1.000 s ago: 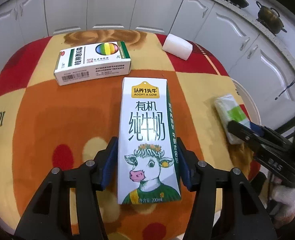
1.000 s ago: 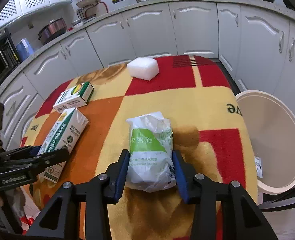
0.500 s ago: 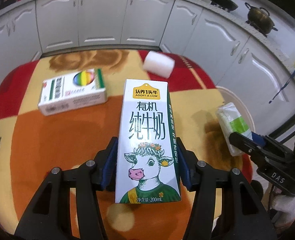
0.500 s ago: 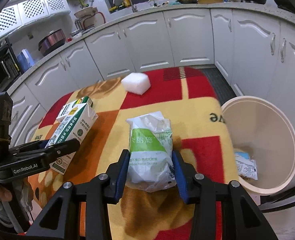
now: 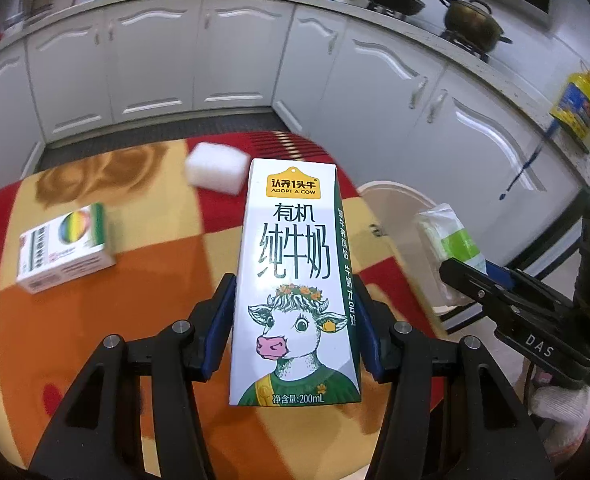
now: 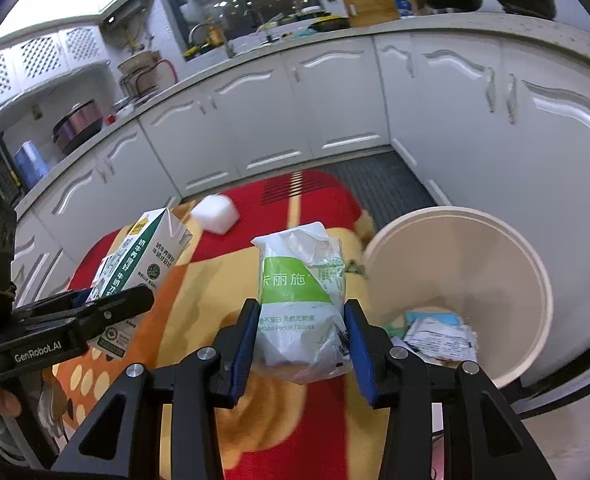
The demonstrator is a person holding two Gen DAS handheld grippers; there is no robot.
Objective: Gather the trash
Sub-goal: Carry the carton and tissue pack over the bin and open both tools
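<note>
Left wrist: milk carton (image 5: 295, 280) hides bin (image 5: 395, 196) rim; box (image 5: 65, 248) blurred.

White curved cabinet doors (image 5: 231, 56) line the kitchen behind the red, orange and yellow checked cloth (image 5: 95, 320). A dark lidded pot (image 5: 471, 20) and a black pan (image 5: 391, 0) stand on the counter.

Milk carton (image 5: 295, 280) — white, cow print, green side panel, 200 mL; clamped between blue gripper pads, raised clear of the worktop.
Tissue pack (image 6: 301, 304) — crumpled white plastic with green band; likewise clamped and raised, just beside the bin.
Bin (image 6: 535, 280) — cream, round, open; paper scraps at its bottom.
Small box (image 5: 65, 248) — white, green-edged, lying flat.
White foam block (image 5: 217, 170) — near the far edge.
</note>
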